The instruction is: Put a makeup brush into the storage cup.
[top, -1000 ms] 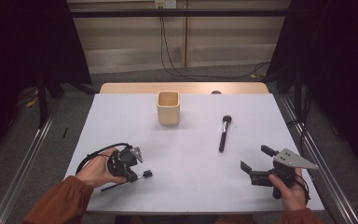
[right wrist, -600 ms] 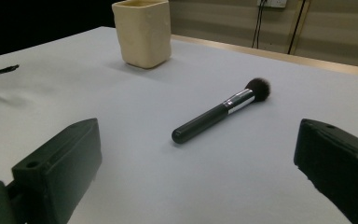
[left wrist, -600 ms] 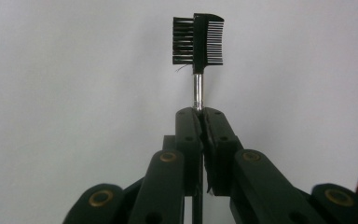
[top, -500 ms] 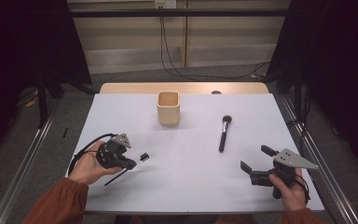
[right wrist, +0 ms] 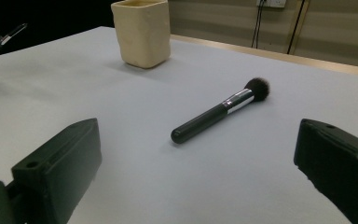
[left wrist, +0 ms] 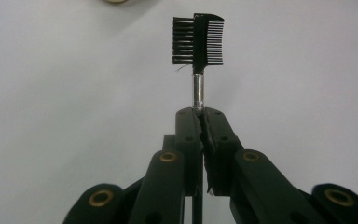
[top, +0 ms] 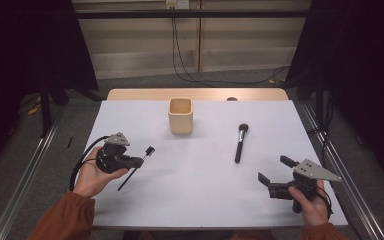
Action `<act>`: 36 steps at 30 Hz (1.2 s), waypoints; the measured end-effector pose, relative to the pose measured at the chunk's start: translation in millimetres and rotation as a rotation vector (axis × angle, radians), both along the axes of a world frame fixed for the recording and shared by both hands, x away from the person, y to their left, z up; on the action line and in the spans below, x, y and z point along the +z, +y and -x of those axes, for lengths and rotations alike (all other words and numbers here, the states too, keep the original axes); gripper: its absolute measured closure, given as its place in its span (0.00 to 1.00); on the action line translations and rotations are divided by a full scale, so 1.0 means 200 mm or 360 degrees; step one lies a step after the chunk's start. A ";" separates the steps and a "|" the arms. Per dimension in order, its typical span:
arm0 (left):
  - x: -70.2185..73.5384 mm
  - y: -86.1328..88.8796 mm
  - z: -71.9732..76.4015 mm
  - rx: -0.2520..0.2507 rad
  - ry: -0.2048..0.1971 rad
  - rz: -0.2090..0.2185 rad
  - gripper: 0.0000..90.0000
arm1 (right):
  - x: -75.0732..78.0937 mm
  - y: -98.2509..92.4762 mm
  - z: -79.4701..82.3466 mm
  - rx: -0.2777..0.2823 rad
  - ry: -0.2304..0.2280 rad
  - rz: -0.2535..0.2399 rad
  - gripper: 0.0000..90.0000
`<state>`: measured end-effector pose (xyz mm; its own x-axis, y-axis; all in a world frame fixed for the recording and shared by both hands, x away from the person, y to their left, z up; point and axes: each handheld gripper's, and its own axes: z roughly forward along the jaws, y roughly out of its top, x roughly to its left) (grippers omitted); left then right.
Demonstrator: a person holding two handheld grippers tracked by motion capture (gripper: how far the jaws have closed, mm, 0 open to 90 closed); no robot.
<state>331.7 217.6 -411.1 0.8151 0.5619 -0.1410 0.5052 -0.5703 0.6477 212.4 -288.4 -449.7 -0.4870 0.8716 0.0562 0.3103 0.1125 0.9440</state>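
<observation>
My left gripper [top: 139,161] is shut on the thin handle of a small black brow comb [top: 150,149], held above the table's left side. In the left gripper view the comb's head [left wrist: 198,39] stands straight up from the closed jaws of the left gripper [left wrist: 202,114], bristles on one side and teeth on the other. My right gripper [top: 274,169] rests open at the near right, nothing between its jaws. Beyond the right gripper [right wrist: 196,158] lies a black makeup brush [right wrist: 219,111], also seen right of centre [top: 240,142]. A beige cup [top: 181,115] stands upright at the far middle.
The white table [top: 205,200] ends in a wooden strip at the far edge. The cup [right wrist: 142,31] sits left of the brush in the right gripper view. Cables hang down the back wall. Metal rails run along both sides of the table.
My left hand has risen and drawn back toward the left with the comb, which now points up toward the cup. The right gripper has stayed still.
</observation>
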 end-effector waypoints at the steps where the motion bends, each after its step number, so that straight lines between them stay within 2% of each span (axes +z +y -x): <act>1: -0.01 0.01 0.00 0.0031 -0.0024 0.0022 0.95 | 0.00 0.00 0.00 0.0000 0.0000 0.0000 0.01; 2: -0.01 0.03 0.00 0.0058 -0.0054 0.0019 0.95 | 0.00 0.00 0.00 0.0002 -0.0003 0.0001 0.01; 5: -0.02 0.05 0.01 0.0103 -0.0077 0.0108 0.95 | 0.00 0.00 0.00 -0.0002 -0.0004 0.0000 0.01; 6: -0.02 0.05 0.01 0.0103 -0.0077 0.0108 0.95 | 0.00 0.00 0.00 -0.0002 -0.0004 0.0000 0.01; 8: -0.02 0.07 0.01 0.0134 -0.0089 0.0155 0.95 | 0.00 0.00 0.00 -0.0001 -0.0007 0.0002 0.01; 11: -0.02 0.07 0.01 0.0153 -0.0108 0.0162 0.95 | 0.00 0.00 0.00 -0.0006 -0.0009 -0.0005 0.01; 12: -0.02 0.09 0.02 0.0186 -0.0116 0.0224 0.95 | 0.00 0.00 0.00 -0.0011 -0.0020 -0.0017 0.01; 13: -0.02 0.09 0.02 0.0186 -0.0116 0.0224 0.95 | 0.00 0.00 0.00 -0.0011 -0.0020 -0.0017 0.01; 17: -0.03 0.08 0.04 0.0230 -0.0175 0.0305 0.95 | 0.00 0.00 0.00 -0.0020 -0.0036 -0.0032 0.01; 20: -0.03 0.07 0.04 0.0236 -0.0211 0.0332 0.95 | 0.00 0.00 0.00 -0.0020 -0.0040 -0.0033 0.01; 21: -0.02 0.06 0.05 0.0228 -0.0254 0.0380 0.95 | -0.01 0.00 0.00 -0.0021 -0.0041 -0.0036 0.01; 23: -0.02 0.05 0.05 0.0231 -0.0265 0.0403 0.95 | -0.01 0.00 0.00 -0.0022 -0.0040 -0.0038 0.01; 24: -0.01 0.05 0.05 0.0229 -0.0327 0.0450 0.95 | -0.01 0.00 0.00 -0.0024 -0.0041 -0.0037 0.01; 25: -0.01 0.05 0.05 0.0226 -0.0351 0.0471 0.95 | -0.01 0.00 0.00 -0.0024 -0.0043 -0.0037 0.01; 26: -0.01 0.05 0.05 0.0226 -0.0351 0.0471 0.95 | 0.00 0.00 0.00 -0.0024 -0.0042 -0.0036 0.01; 27: -0.01 0.04 0.05 0.0231 -0.0378 0.0514 0.95 | -0.01 0.00 0.00 -0.0025 -0.0042 -0.0036 0.01; 32: 0.01 0.03 0.05 0.0235 -0.0431 0.0548 0.95 | 0.00 0.01 0.00 -0.0023 -0.0044 -0.0040 0.01; 33: 0.03 0.02 0.05 0.0226 -0.0492 0.0569 0.95 | 0.00 0.01 0.00 -0.0021 -0.0045 -0.0040 0.01; 36: 0.05 0.00 0.05 0.0219 -0.0515 0.0616 0.95 | 0.00 0.01 0.00 -0.0022 -0.0047 -0.0042 0.01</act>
<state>320.9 218.0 -400.6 0.7738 0.6233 -0.1127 0.2977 -0.2009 0.9333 212.5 -287.4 -450.4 -0.4765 0.8768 0.0648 0.2837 0.0835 0.9553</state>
